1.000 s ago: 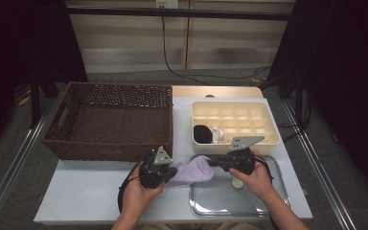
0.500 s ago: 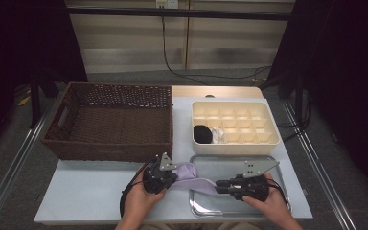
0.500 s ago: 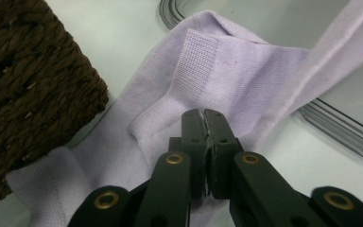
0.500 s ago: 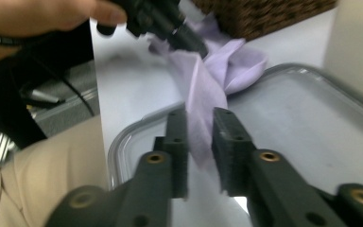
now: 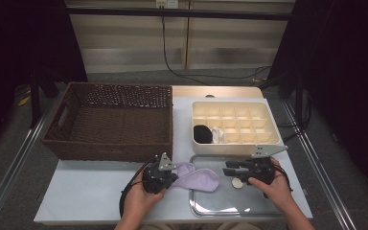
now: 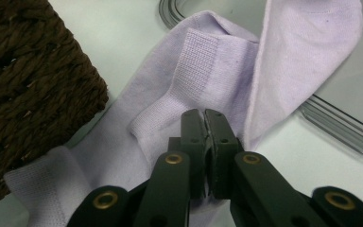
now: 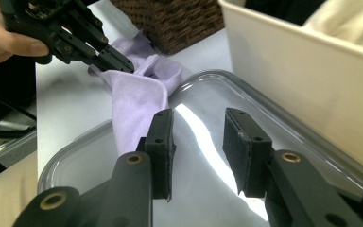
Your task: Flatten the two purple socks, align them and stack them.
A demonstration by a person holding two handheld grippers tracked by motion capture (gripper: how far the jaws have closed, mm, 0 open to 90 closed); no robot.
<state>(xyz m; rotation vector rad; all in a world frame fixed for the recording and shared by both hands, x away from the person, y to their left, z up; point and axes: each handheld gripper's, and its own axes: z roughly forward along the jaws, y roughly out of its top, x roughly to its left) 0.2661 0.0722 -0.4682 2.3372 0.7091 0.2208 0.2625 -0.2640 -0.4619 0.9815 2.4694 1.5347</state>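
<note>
Dim room, pale table (image 5: 86, 191) with a wicker basket (image 5: 110, 120) at its back left and a cream divided box (image 5: 235, 122) at back right, holding something black and something white in its front-left cells. From the high view, a lilac sock (image 5: 196, 176) lay near the front edge, draped from the bare table onto the left rim of a shiny metal tray (image 5: 230, 203). The left gripper (image 5: 165, 176) sat at the sock's left end, and the right gripper (image 5: 230, 168) hovered over the tray, next to a small pale round thing (image 5: 237, 182).

Left gripper view: the left gripper (image 6: 204, 124) had its jaws pinched together on a fold of the sock (image 6: 208, 61) near the ribbed cuff, basket corner (image 6: 23, 71) just beside it.

Right gripper view: the right gripper (image 7: 198, 127) had its jaws spread apart, gripping nothing, low over the tray (image 7: 208, 156). The sock (image 7: 137, 99) lay ahead past the left jaw, the box wall (image 7: 302, 75) off to the right.
</note>
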